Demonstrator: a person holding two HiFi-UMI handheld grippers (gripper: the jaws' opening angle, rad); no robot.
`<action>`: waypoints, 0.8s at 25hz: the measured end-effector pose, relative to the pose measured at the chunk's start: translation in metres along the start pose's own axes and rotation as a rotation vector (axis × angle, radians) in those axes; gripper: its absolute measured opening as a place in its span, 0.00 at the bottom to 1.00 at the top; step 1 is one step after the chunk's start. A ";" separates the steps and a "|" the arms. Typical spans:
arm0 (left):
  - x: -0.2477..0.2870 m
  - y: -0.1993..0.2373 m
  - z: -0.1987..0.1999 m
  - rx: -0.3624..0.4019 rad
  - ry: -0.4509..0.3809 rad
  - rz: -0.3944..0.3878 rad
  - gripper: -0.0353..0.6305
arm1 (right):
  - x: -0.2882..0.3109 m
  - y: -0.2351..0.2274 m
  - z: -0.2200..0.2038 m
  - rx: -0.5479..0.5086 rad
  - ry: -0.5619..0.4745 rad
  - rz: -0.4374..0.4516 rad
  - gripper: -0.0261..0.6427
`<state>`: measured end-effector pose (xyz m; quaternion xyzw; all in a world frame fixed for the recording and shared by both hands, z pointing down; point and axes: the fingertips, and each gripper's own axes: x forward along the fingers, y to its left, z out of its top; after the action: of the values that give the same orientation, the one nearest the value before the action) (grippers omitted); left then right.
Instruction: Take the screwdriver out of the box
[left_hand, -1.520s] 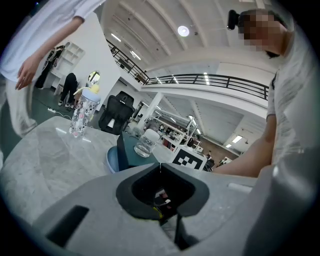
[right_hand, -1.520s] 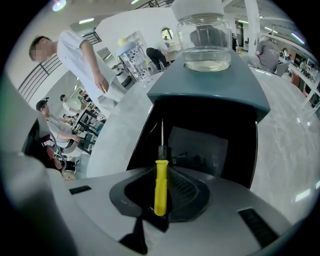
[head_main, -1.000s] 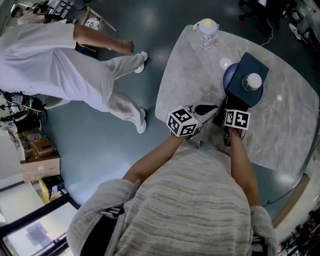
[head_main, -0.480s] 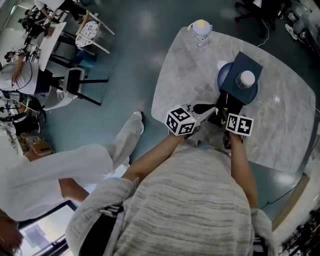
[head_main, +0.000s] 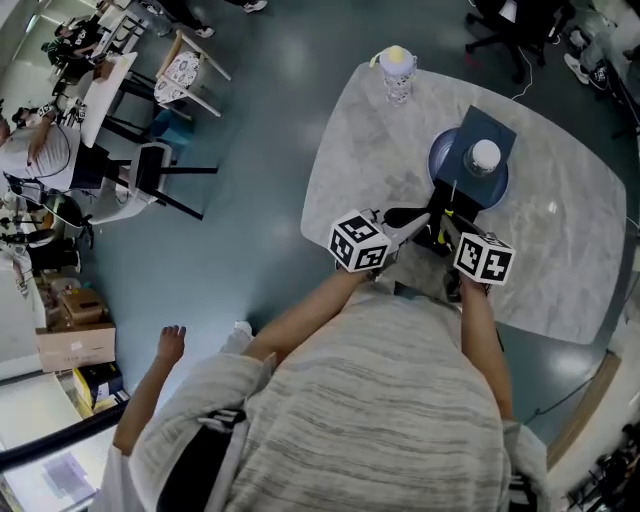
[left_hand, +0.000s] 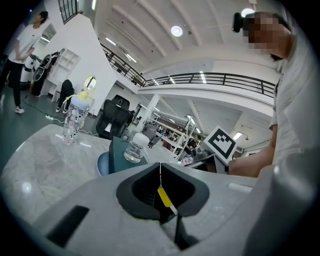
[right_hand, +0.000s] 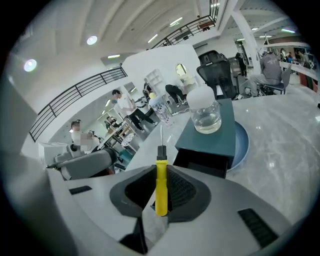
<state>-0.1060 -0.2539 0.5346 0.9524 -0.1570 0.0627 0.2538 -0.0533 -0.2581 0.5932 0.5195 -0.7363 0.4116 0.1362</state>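
Note:
A yellow-handled screwdriver stands between the pads of my right gripper, which is shut on it, its thin shaft pointing forward. In the head view the screwdriver sits just short of the dark teal box. The box rests on a blue plate, its near end standing open and dark. A clear bottle with a white cap stands on top. My left gripper hovers left of the right one, jaws together, a thin yellow strip at their seam.
The grey marble table carries a patterned bottle with a yellow cap at its far edge. Chairs and desks stand on the floor to the left. A person's hand shows low on the left.
My right gripper has lifted up and back from the box with the screwdriver in it. The left gripper has barely shifted. The person in white has walked out of the left side.

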 end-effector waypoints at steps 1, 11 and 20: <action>0.000 -0.002 0.002 0.003 -0.006 0.001 0.08 | -0.004 0.003 0.004 -0.003 -0.019 0.010 0.14; -0.010 -0.025 0.037 0.040 -0.075 -0.006 0.08 | -0.048 0.046 0.044 -0.100 -0.235 0.126 0.14; -0.016 -0.036 0.054 0.095 -0.099 -0.006 0.08 | -0.078 0.075 0.064 -0.208 -0.393 0.200 0.14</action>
<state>-0.1075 -0.2471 0.4685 0.9658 -0.1632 0.0224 0.2002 -0.0711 -0.2463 0.4695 0.4973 -0.8348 0.2361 0.0014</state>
